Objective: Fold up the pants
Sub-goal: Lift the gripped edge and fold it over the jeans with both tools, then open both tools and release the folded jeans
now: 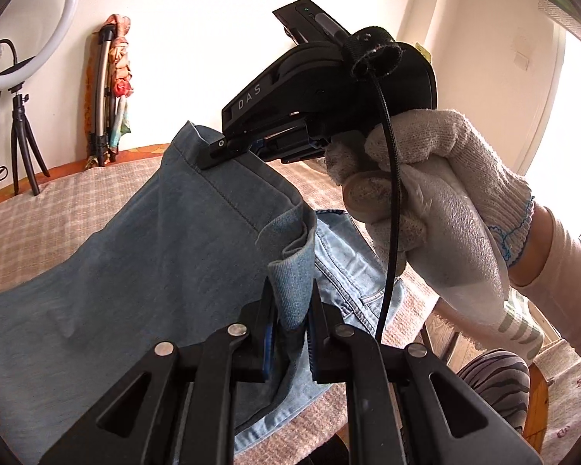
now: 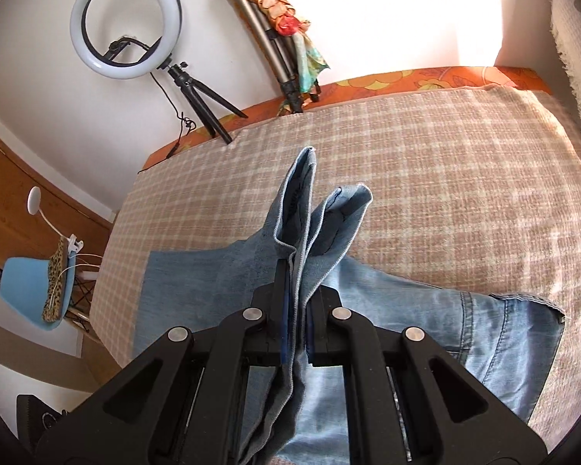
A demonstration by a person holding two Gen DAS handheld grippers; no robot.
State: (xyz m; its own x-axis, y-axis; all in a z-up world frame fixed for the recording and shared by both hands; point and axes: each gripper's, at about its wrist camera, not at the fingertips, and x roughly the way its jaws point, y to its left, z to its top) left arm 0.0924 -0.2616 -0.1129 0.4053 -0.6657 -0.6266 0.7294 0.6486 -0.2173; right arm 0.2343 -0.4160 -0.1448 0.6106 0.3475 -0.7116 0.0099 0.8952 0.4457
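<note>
Light blue denim pants lie on a beige checked bed cover, with the leg ends lifted. My left gripper is shut on a folded hem corner of the pants. The right gripper, held by a white-gloved hand, is clamped on the far corner of the same hem. In the right wrist view my right gripper is shut on the bunched hem of the pants, which stands up between its fingers. The waist part lies flat to the right.
A ring light on a small tripod and a folded tripod with a floral cloth stand against the far wall. The bed cover spreads wide beyond the pants. A blue chair stands left of the bed.
</note>
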